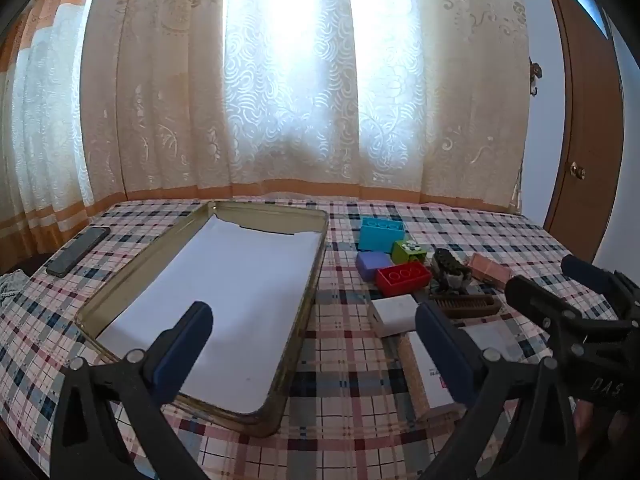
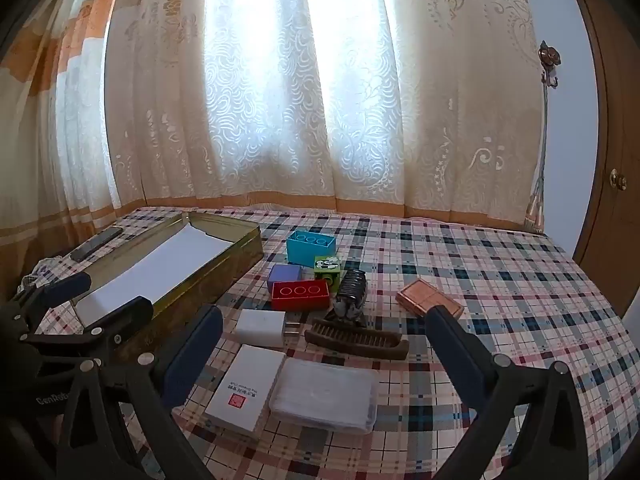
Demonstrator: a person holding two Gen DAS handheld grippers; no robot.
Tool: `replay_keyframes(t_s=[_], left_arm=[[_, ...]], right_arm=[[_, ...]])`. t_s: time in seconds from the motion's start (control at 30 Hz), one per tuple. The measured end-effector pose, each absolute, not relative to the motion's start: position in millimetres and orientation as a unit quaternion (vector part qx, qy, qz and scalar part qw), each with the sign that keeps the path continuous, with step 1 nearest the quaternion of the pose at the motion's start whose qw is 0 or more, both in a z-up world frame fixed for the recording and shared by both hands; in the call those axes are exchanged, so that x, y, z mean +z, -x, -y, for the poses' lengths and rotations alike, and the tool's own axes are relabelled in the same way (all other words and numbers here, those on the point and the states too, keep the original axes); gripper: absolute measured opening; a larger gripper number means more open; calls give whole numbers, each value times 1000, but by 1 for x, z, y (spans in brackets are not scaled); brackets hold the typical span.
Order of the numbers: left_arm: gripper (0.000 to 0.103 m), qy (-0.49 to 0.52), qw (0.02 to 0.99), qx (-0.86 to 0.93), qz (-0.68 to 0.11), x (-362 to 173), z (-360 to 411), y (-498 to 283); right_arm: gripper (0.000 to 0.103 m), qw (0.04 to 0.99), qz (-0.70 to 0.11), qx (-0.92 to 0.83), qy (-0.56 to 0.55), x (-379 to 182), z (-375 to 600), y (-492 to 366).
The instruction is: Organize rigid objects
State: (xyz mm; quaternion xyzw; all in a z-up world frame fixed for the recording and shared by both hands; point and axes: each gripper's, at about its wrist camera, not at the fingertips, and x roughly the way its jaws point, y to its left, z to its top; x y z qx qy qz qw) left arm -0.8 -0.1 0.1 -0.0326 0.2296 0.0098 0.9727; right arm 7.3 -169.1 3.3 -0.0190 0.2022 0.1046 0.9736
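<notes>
A gold tin [image 1: 316, 280] lined with white paper lies open on the checked cloth, its wall [image 2: 224, 268] also showing in the right wrist view. To its right sit a blue brick [image 2: 310, 246], green cube [image 2: 328, 268], purple block [image 2: 284, 274], red brick [image 2: 300, 294], dark metal clip [image 2: 352, 288], wooden comb [image 2: 356, 340], pink case [image 2: 428, 298], white charger [image 2: 260, 328], white box [image 2: 244, 392] and clear case [image 2: 324, 394]. My left gripper [image 1: 312, 312] hovers open over the tin's near end. My right gripper [image 2: 324, 312] hangs open above the white box and clear case, holding nothing.
A black phone [image 1: 78, 250] lies left of the tin near the cloth's edge. Curtains hang along the far side, and a brown door [image 2: 616, 184] stands at the right. Bare checked cloth [image 2: 520, 280] stretches right of the pink case.
</notes>
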Motion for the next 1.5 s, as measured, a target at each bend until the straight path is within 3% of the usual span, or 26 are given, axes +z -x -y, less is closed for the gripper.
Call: replay_keyframes(t_s=[1.5], left_arm=[[103,21,971,15,-239,0,-4,0]], right_arm=[[102,971,-214,110,14,1,170,-8]])
